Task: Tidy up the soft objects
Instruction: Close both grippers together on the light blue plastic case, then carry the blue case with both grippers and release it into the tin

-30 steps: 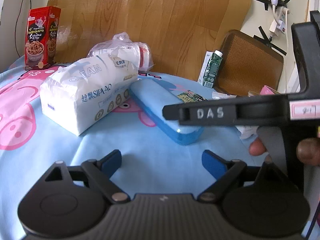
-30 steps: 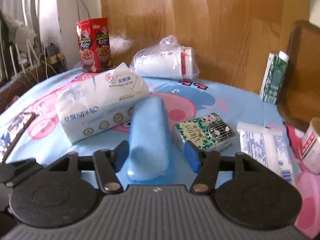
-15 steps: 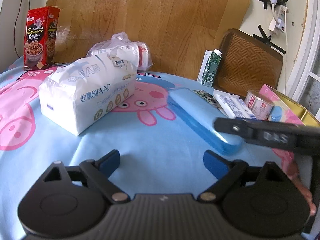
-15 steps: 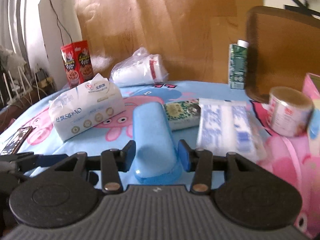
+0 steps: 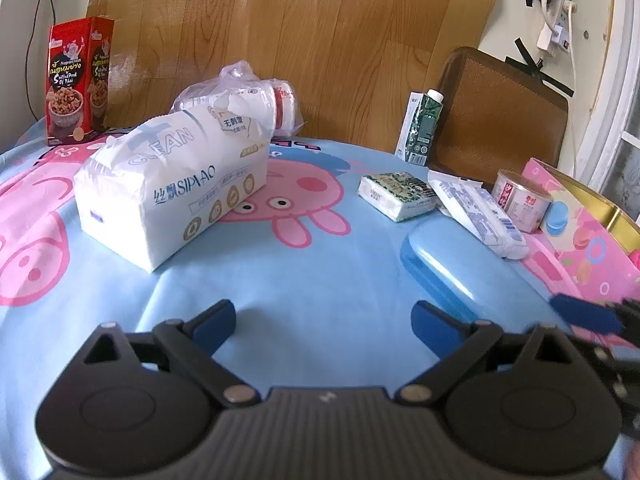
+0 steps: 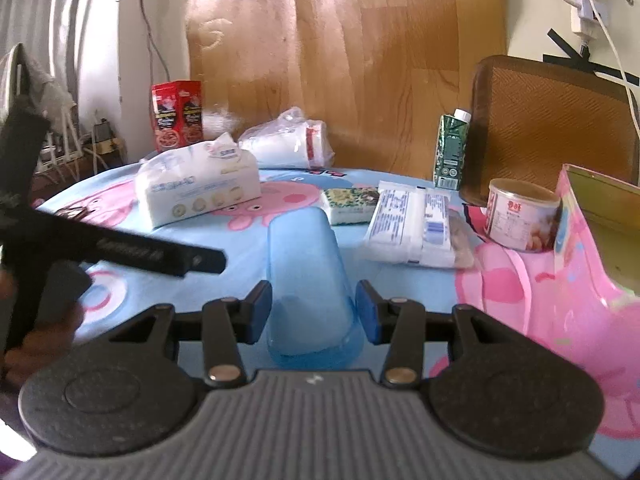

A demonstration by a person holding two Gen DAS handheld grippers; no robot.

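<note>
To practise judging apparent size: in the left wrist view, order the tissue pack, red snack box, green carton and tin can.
1. Tissue pack, nearest.
2. Red snack box.
3. Green carton.
4. Tin can, close to the carton; unsure.

**Surface and items resting on it**

Table covered by a blue cartoon-pig cloth (image 5: 288, 280). On it: large tissue pack (image 5: 172, 188), bagged white roll (image 5: 256, 96) behind it, red snack box (image 5: 76, 80) far left, green carton (image 5: 422, 128), small tissue packet (image 5: 396, 196), wipes packet (image 5: 476, 212), tin can (image 5: 520, 200), pink box (image 5: 588, 236), blue case (image 5: 448, 264).
</note>
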